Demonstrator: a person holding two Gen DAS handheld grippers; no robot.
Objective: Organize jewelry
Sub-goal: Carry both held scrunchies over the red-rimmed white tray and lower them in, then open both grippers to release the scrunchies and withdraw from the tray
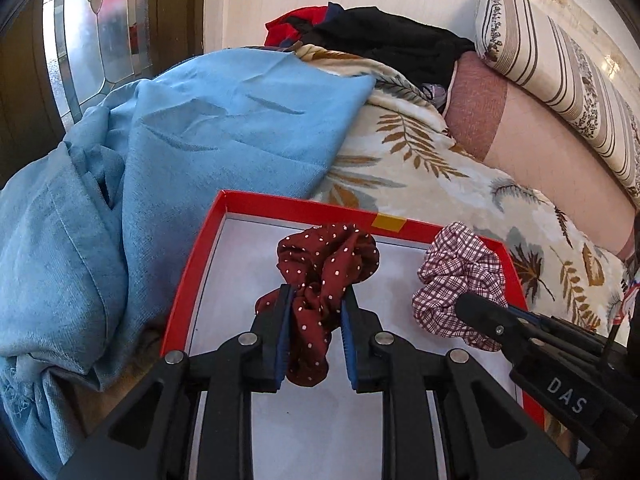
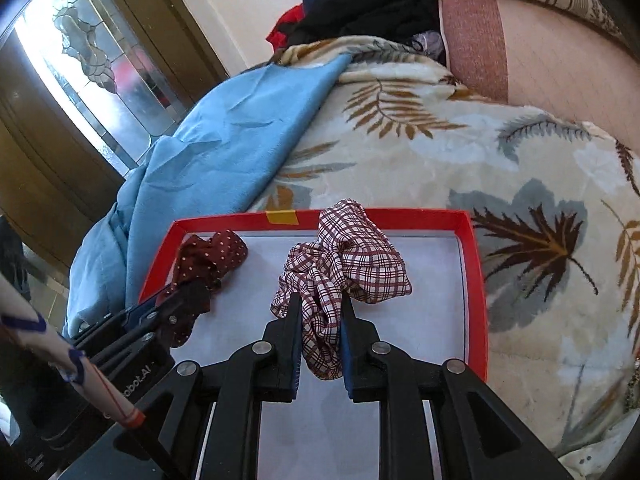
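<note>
A tray (image 1: 304,205) lies on a blanket (image 1: 420,168) on the bed. Over it, the left gripper (image 1: 316,304) pinches one scrunchie (image 1: 324,264); to its right, the right gripper (image 2: 320,312) pinches another scrunchie (image 2: 352,256). A cloth (image 1: 160,168) lies left of the tray, with pillows (image 1: 560,80) behind to the right.

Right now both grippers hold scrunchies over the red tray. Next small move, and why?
Probably lower both a little and open. The left gripper pinches the dotted scrunchie and the right gripper pinches the checked scrunchie, both over the red tray, apart from each other, so each has room on the white floor.
</note>
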